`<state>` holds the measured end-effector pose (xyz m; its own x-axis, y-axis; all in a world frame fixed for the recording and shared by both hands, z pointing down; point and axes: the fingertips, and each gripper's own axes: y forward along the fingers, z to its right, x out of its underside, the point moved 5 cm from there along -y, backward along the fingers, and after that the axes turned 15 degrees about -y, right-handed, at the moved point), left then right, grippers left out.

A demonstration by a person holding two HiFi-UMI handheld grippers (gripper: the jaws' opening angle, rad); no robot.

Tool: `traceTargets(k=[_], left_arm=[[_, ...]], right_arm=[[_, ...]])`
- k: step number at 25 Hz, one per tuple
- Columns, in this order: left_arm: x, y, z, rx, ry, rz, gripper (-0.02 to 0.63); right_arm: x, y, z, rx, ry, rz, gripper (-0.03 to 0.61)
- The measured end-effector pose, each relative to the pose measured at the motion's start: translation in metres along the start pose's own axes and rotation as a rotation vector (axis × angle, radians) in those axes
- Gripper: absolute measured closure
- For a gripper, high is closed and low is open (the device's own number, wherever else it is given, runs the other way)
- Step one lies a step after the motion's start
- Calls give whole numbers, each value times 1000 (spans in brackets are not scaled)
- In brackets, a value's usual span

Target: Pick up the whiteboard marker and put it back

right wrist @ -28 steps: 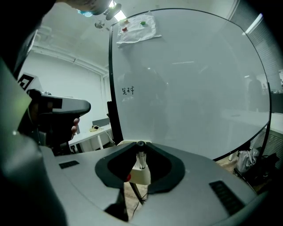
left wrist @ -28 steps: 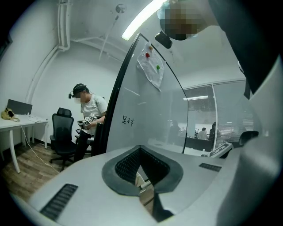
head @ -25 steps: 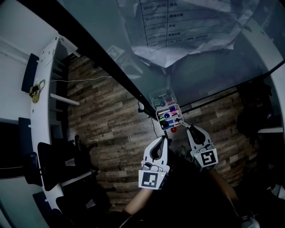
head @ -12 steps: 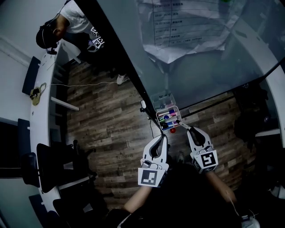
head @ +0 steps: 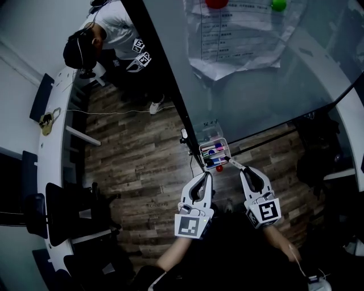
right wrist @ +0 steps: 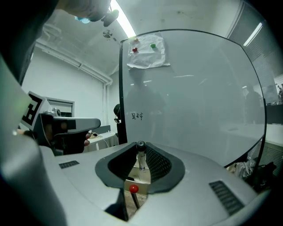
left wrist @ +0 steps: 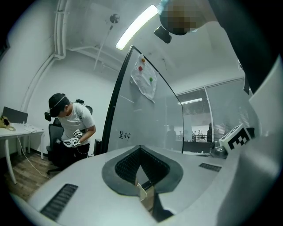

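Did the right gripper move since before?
No, hardly. The right gripper stays just off the tray's lower right corner, shut on the marker.

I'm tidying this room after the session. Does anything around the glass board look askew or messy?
The paper sheet on the glass board is crumpled, its lower edge creased and uneven, pinned by a red magnet and a green magnet. The marker tray looks orderly; the right claw grips a whiteboard marker.
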<state>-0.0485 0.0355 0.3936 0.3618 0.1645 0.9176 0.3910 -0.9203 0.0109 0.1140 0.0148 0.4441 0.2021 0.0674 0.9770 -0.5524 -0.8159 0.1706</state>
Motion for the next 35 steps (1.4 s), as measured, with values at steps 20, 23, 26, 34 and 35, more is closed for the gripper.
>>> traceTargets(k=[20,23,26,34,35], left_arm=[[-2,-3,12,-16,9,40,612],[-2,-2,15,-11,18,36,612],[-2,-3,15,-17,20,34,612],[-4,-9,4,-42,25,37,612],[-5,-9,2,-44,24,37,612]], right_arm=[[-19,-30,7,-11,-24,49,500],[-19,-31,10,-10,-23,50,500],[-19,-32,9,-14,-22,45,500],[-34,-18,0,-15,14,94,500],[-33,-15,-1,-19,12,93,500]])
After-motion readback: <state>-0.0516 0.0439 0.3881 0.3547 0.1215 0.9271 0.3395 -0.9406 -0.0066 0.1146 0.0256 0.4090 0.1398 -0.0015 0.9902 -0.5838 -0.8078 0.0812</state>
